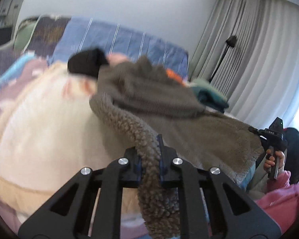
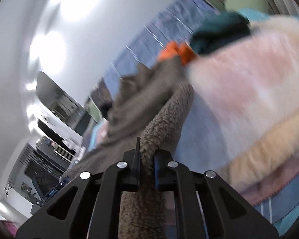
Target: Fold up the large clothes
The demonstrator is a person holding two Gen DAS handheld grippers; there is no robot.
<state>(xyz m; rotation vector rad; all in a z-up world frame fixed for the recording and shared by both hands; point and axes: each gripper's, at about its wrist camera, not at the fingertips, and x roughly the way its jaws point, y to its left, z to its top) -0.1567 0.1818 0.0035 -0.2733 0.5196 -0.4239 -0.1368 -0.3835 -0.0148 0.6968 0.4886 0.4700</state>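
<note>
A large brown fleece garment hangs in the air above the bed, stretched between both grippers. My left gripper is shut on its curly-textured edge. My right gripper is shut on another edge of the same garment. In the left wrist view the right gripper shows at the far right, held in a hand, gripping the garment's corner. Both views are blurred.
The bed carries a cream and pink patterned blanket, a blue striped cover, a black item, an orange item and teal folded clothes. Grey curtains and a black stand are at the right. Shelves stand at the left.
</note>
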